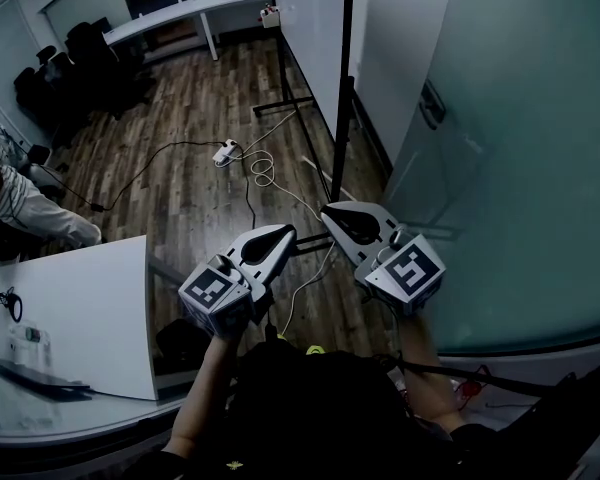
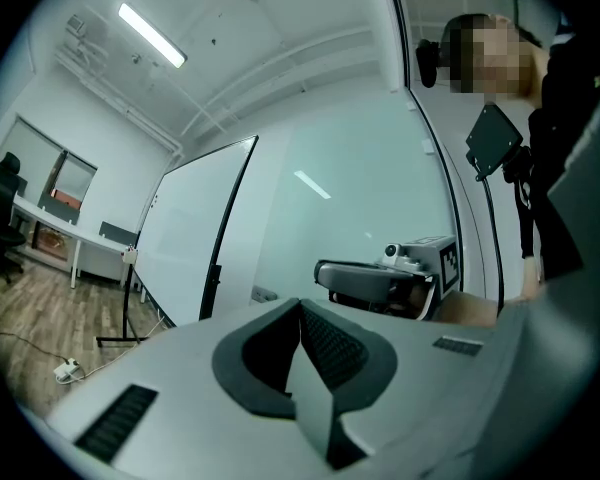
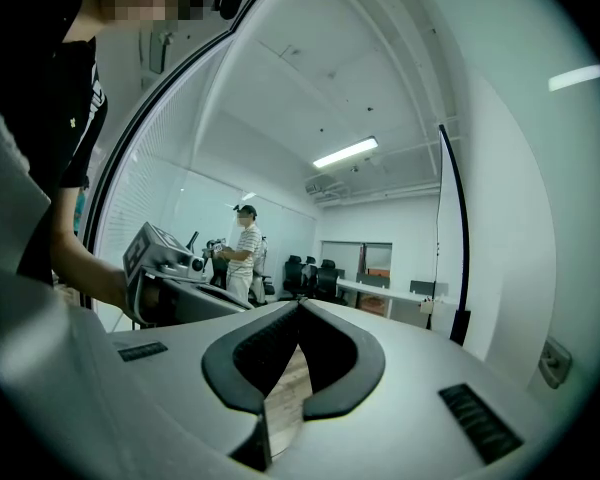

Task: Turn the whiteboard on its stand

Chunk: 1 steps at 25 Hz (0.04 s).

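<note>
Both pairs of jaws are sitting fully shut, gripping nothing. The left gripper (image 2: 300, 305) is a smooth grey moulded-plastic shell, and its dark ribbed rubber pads (image 2: 332, 344) are meeting in a point. The right gripper (image 3: 299, 304), of the same build, is likewise pressing its pads only against each other. Each one is carrying a boxy white marker cube (image 1: 212, 290) printed with black squares at its rear. In the head view the two are hovering side by side, level, with their tips angling slightly toward one another.

Ahead of them, and apart from both, the tall flat white whiteboard (image 2: 195, 233) is standing upright, edged by a thin black frame. It is hanging between the slim black metal posts of its stand (image 1: 343, 98), whose feet are spreading across the dark wood-plank floor (image 1: 200, 118). Beside it a glossy pale-green glass wall (image 1: 520, 168) is catching soft reflections.

On the floor, thin cables are looping around a small white power strip (image 1: 225, 151). A smooth white rectangular table (image 1: 90, 308) is lying at the left, black office chairs (image 1: 90, 53) are clustering farther off, and a person in a striped shirt (image 3: 244, 253) is standing across the room.
</note>
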Motion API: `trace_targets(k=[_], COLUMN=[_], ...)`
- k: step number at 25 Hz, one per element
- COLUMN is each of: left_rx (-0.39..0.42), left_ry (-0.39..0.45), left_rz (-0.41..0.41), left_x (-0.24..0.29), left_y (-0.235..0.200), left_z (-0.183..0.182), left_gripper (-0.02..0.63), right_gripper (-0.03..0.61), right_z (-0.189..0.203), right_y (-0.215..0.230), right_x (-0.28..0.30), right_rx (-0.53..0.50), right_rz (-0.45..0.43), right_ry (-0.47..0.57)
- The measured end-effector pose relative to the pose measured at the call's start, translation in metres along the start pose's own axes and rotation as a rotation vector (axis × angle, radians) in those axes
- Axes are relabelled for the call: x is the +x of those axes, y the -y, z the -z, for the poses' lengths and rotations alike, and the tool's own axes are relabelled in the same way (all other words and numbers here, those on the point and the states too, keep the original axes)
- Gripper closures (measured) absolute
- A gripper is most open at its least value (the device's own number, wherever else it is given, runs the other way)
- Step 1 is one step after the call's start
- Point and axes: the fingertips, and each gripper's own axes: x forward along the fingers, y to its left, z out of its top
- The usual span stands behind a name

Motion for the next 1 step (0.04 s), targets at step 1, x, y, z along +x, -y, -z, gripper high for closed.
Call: trace_targets(k=[1], left_rx=[0.0], left_ry=[0.0], left_rz=[0.001], left_x=[0.0002], left_y=[0.0], left_z=[0.0004], left_gripper=[0.6], right_gripper=[0.589], right_z=[0.0004], right_y=[-0.0005], right_x=[0.0], right_rx=[0.0], right_rz=[0.0], right_ry=[-0.001])
